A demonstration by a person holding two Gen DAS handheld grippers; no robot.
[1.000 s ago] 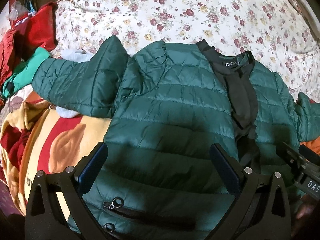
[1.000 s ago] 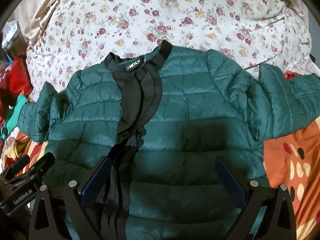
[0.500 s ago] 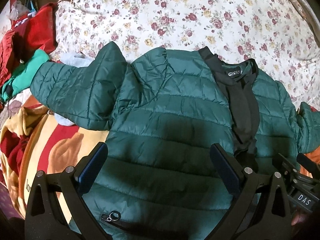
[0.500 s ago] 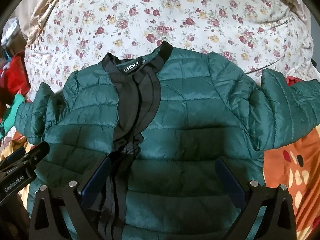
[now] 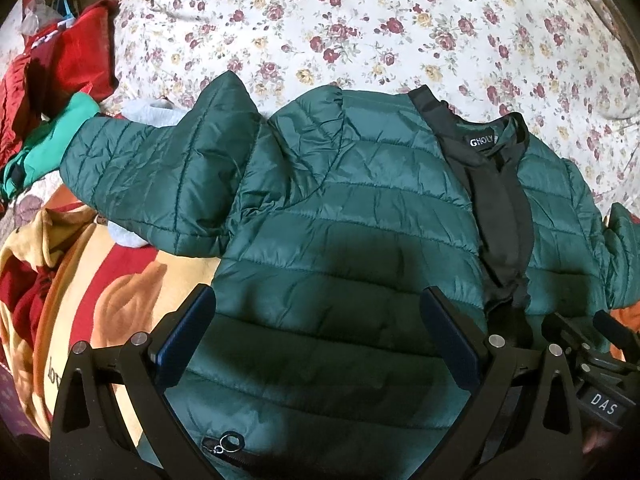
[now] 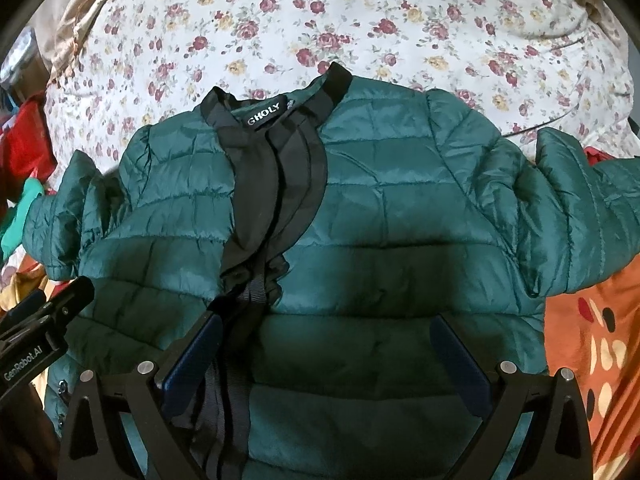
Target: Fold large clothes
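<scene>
In the left wrist view, a dark green quilted jacket (image 5: 360,216) is seen spread front-up on a bed covered by a floral sheet (image 5: 400,20), its black placket running down from the collar. One sleeve (image 5: 160,172) is stretched out sideways over a pile of red, teal and patterned clothes (image 5: 60,120). The left gripper (image 5: 316,336) is held over the lower body panel with its jaws spread wide; nothing is gripped, and contact with the fabric cannot be judged. The right gripper's tip is visible at the lower right edge.

In the right wrist view, the same jacket (image 6: 400,208) fills the frame, the other sleeve (image 6: 580,216) lying out over an orange patterned blanket (image 6: 600,340). The right gripper (image 6: 324,348) is likewise poised above the lower front, jaws wide and empty.

The laying-out step appears finished and no fold is yet made. A sleeve would probably need to be pinched near its cuff and carried across the chest.
</scene>
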